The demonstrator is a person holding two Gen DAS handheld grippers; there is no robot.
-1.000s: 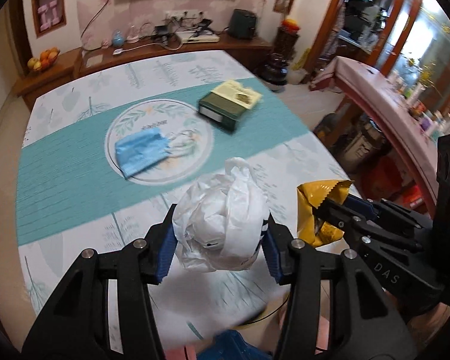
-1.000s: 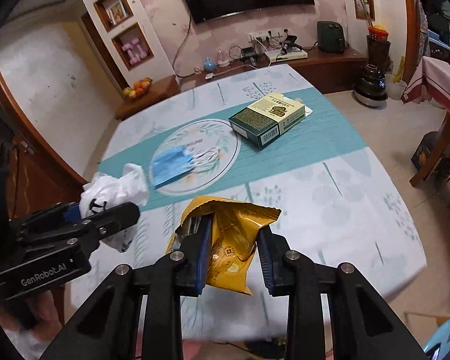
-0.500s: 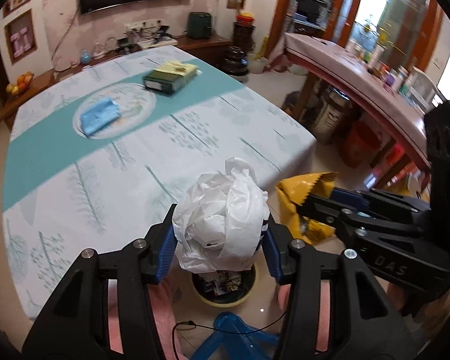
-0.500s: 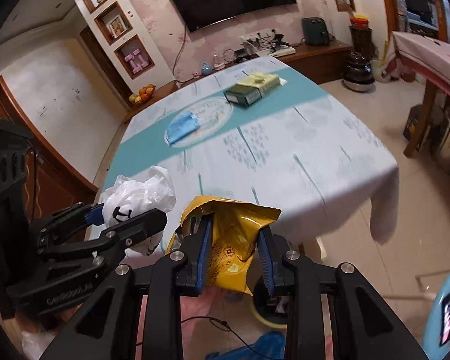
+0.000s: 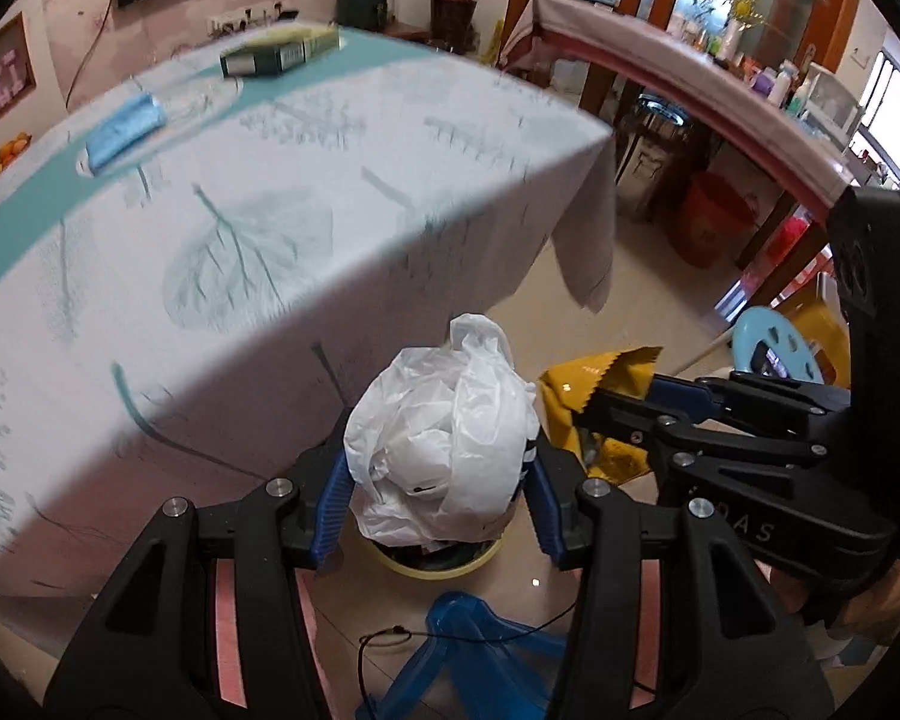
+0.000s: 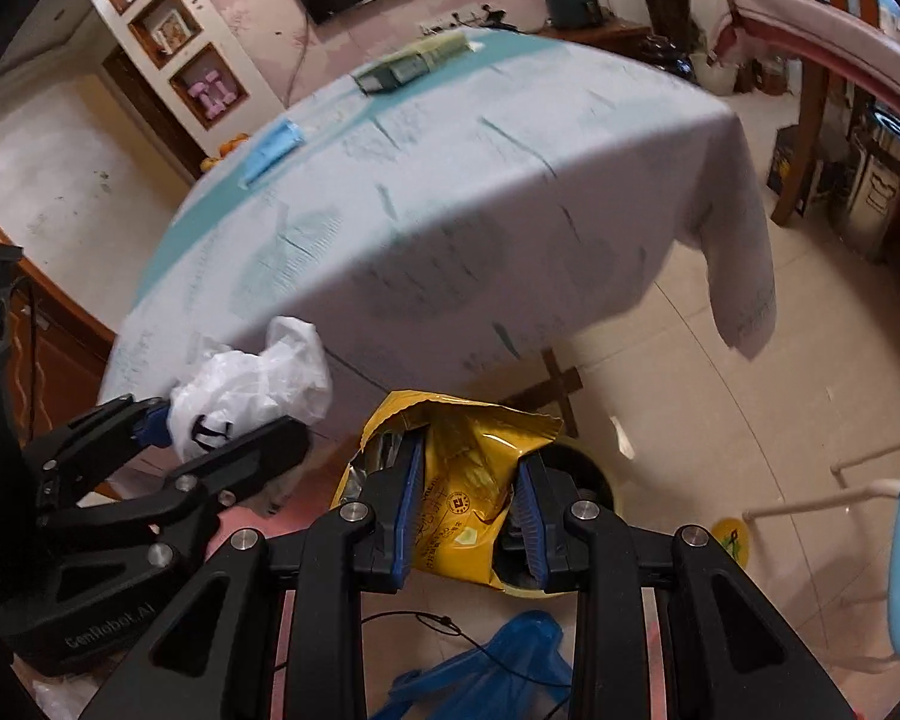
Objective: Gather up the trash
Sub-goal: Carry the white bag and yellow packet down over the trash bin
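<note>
My left gripper (image 5: 438, 492) is shut on a crumpled white plastic bag (image 5: 444, 438), held just above a yellow-rimmed trash bin (image 5: 450, 558) on the floor. My right gripper (image 6: 465, 504) is shut on a yellow snack bag (image 6: 462, 480), over the same bin (image 6: 594, 474). The right gripper with the yellow bag (image 5: 594, 384) shows at the right in the left wrist view. The left gripper with the white bag (image 6: 252, 384) shows at the left in the right wrist view. A blue face mask (image 5: 126, 132) and a green box (image 5: 276, 54) lie on the table (image 5: 270, 228).
The table's cloth hangs close in front of both grippers. A blue plastic stool (image 5: 468, 654) stands on the floor below the bin. A light blue stool (image 5: 774, 348) and a red bucket (image 5: 714, 216) are at the right. A long pink-covered counter (image 5: 690, 84) runs behind.
Both grippers have moved back off the table and down towards the floor, still holding their bags. The bin now lies right under them.
</note>
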